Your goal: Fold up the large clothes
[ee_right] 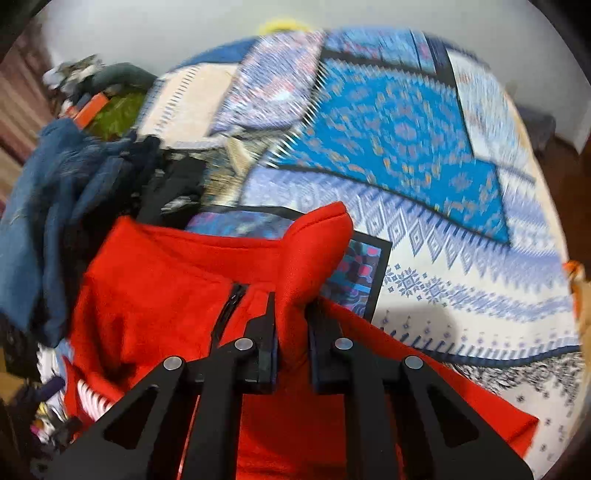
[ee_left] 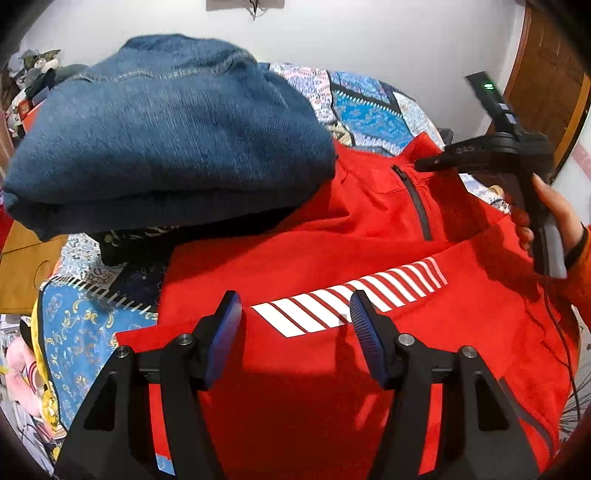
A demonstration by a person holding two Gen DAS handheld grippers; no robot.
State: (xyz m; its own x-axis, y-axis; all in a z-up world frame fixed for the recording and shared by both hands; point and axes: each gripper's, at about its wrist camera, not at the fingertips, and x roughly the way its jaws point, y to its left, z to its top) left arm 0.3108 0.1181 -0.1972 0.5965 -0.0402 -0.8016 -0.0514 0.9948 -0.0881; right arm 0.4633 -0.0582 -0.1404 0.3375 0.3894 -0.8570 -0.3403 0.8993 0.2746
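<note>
2 grippers are working over the red jacket (ee_left: 369, 229), which is lying spread across the patterned quilt (ee_right: 424, 155) on the bed. Your left gripper (ee_left: 295, 317) is hovering just above the jacket's chest, its 2 fingers (ee_left: 225, 325) spread wide with nothing between them; the white striped band (ee_left: 347, 299) is showing through the gap. Your right gripper (ee_right: 291, 306) is pinching the jacket's collar (ee_right: 317, 236) — the fingers (ee_right: 267, 325) are pressed in on a ridge of red cloth just beside the dark zipper (ee_right: 229, 302), and the collar is standing up above them.

The jacket's left edge is running close to a pile of blue denim (ee_left: 166, 140), which is bulging over the jacket's shoulder area and crowding that side. In the right wrist view the same denim (ee_right: 48, 206) is sitting with dark clothes (ee_right: 173, 188) just beyond the jacket's far-left corner. The jacket's right edge is ending on open quilt — beyond the collar and to the right, the quilt is lying bare up to the white wall (ee_right: 147, 29). Your right hand (ee_left: 554, 218) is gripping the handle near the jacket's right edge, by a wooden door (ee_left: 550, 74).
</note>
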